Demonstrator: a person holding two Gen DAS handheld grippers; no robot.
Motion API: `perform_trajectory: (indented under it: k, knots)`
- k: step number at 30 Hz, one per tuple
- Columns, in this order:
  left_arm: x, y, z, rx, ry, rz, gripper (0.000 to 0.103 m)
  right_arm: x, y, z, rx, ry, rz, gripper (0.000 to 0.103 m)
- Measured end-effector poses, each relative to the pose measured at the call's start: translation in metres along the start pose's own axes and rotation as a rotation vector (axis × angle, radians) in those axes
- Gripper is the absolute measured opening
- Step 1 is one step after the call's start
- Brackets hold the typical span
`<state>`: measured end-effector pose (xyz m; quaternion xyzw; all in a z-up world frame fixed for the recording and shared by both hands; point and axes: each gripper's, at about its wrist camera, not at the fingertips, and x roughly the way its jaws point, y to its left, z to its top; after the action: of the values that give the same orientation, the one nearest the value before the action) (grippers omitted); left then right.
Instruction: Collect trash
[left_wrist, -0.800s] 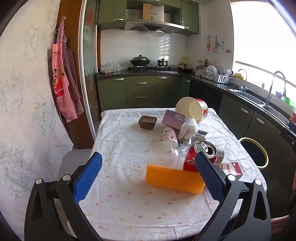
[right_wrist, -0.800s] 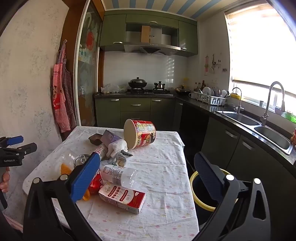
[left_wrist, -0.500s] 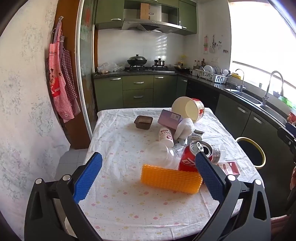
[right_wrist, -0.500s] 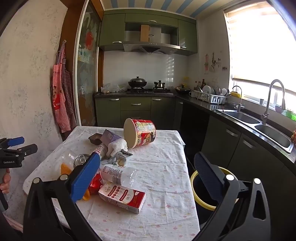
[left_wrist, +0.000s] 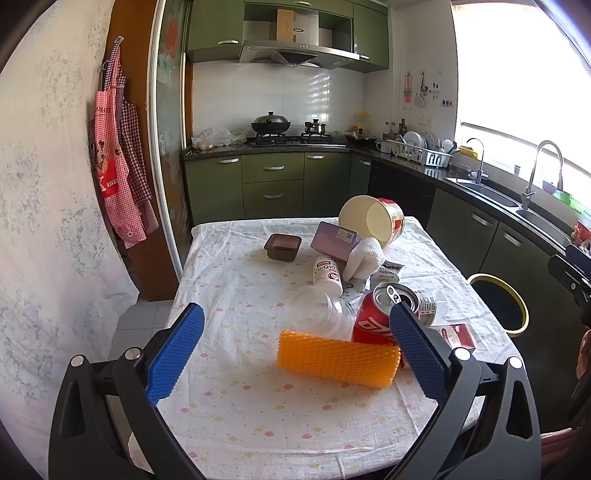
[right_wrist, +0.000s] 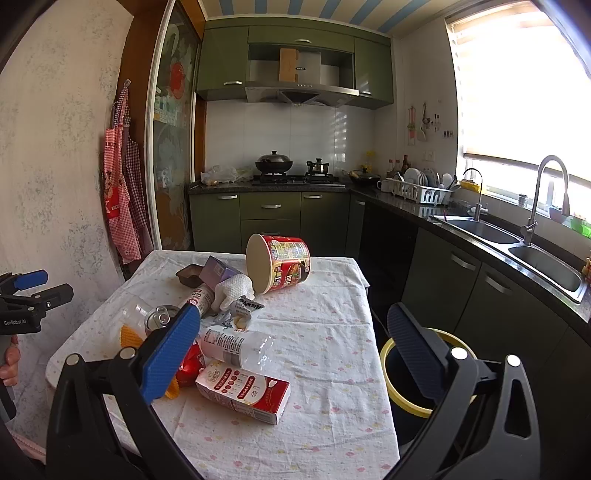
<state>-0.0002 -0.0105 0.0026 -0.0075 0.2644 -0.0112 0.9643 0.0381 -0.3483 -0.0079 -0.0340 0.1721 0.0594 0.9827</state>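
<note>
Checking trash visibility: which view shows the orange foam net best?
The left wrist view: the orange foam net lies whole and unblocked near the camera. In the right wrist view only a sliver shows, hidden behind the tool's blue pad.

You see a kitchen lit by strong daylight from the window on the right, which washes out to pure white. Glare streaks the tiled wall behind the stove. Soft shadows fall leftward on the tablecloth. Both views are sharp, but the fisheye lens bends straight lines and darkens the corners.
</note>
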Motion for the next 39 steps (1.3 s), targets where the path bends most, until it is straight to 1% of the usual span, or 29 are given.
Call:
perform_trajectory:
  k: [8,39]
  knots:
    - [-0.001,-0.0013,-0.0001,-0.003,0.002,-0.004,0.099,0.0023,-0.0009,-0.005,0.0,0.002,-0.002,0.097]
    - [0.0075,-0.0043,-0.0029,-0.001,0.022,-0.018,0.099,0.0041,-0.001,-0.0037,0.004,0.009,-0.001,0.097]
